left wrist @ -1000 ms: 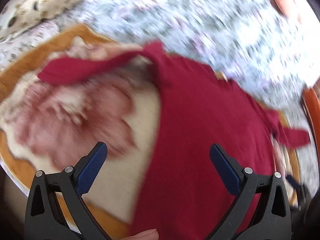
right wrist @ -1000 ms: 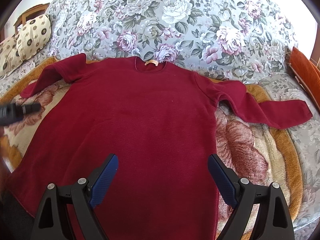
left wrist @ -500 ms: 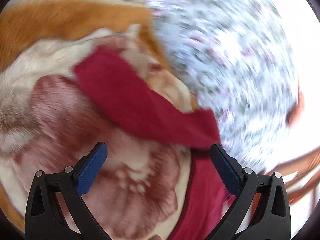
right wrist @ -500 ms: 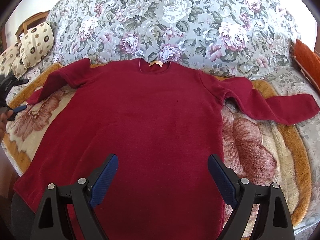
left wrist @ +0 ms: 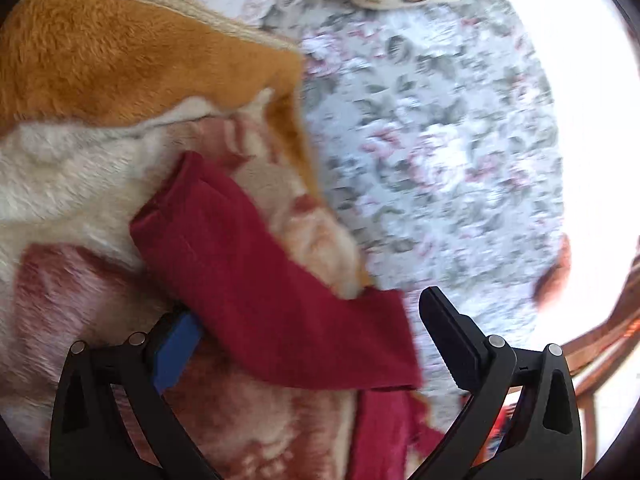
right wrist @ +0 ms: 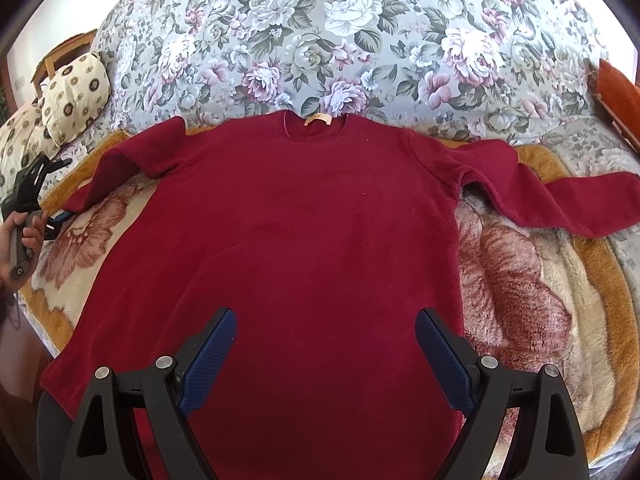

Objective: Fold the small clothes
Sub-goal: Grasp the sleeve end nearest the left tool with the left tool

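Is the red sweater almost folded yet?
Not yet. The red sweater is laid flat on the blanket, both sleeves out, so spreading looks done. In hand: the open left claw is around the left sleeve. The right claw hovers open. All the folding is left.

Home bedroom: floral bedspread (right wrist: 360,32), plush blanket (right wrist: 560,300), pillows (right wrist: 72,92)

A bed with a grey flowery cover (right wrist: 360,20) holds everything. A fluffy blanket with an orange edge and big pink flowers (right wrist: 532,280) lies on the cover. A dark red long-sleeved sweater (right wrist: 312,240) is spread flat on the blanket, both sleeves out to the sides. Two cream pillows with round brown dots (right wrist: 60,104) sit at the bed's left side.
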Available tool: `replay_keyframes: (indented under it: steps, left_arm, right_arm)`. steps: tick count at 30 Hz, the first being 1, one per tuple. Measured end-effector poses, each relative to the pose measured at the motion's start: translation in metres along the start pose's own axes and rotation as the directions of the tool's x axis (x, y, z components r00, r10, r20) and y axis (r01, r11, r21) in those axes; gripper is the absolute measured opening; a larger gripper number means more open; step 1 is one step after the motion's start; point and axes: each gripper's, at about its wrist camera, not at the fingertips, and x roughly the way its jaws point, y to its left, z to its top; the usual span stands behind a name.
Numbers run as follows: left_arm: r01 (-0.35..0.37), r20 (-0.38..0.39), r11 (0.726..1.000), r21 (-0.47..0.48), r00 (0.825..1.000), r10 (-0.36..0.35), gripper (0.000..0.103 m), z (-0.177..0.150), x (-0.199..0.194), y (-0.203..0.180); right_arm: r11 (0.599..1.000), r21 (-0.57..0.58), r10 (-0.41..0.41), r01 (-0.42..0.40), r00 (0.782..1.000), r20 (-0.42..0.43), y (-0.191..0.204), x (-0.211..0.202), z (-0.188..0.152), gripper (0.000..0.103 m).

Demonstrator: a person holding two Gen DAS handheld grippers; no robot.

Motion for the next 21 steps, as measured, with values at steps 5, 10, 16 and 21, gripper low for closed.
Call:
replay_keyframes:
  steps: [5, 10, 16, 21]
  left_arm:
    - [-0.118, 0.035, 0.993, 0.028, 0.993, 0.117, 0.081, -0.005, 0.002, 0.004]
    - [-0.267, 0.066, 0.963, -0.017, 0.961, 0.268, 0.042, -0.004, 0.001, 0.01]
    - [-0.422, 0.163, 0.907, 0.018, 0.896, 0.413, 0.005, -0.011, -0.012, 0.004]
    - [-0.444, 0.387, 0.875, 0.193, 0.854, 0.348, 0.005, -0.013, -0.038, -0.08]
  right_arm:
    - [1.0, -0.019, -0.004, 0.004, 1.0, -0.009, 0.004, 0.001, 0.001, 0.09]
    - [1.0, -0.015, -0.007, 0.007, 1.0, -0.01, 0.003, 0.002, 0.001, 0.09]
    - [1.0, -0.018, -0.004, 0.004, 1.0, -0.014, 0.002, 0.003, 0.002, 0.09]
    - [1.0, -0.015, 0.001, -0.001, 1.0, -0.011, 0.001, 0.002, 0.002, 0.09]
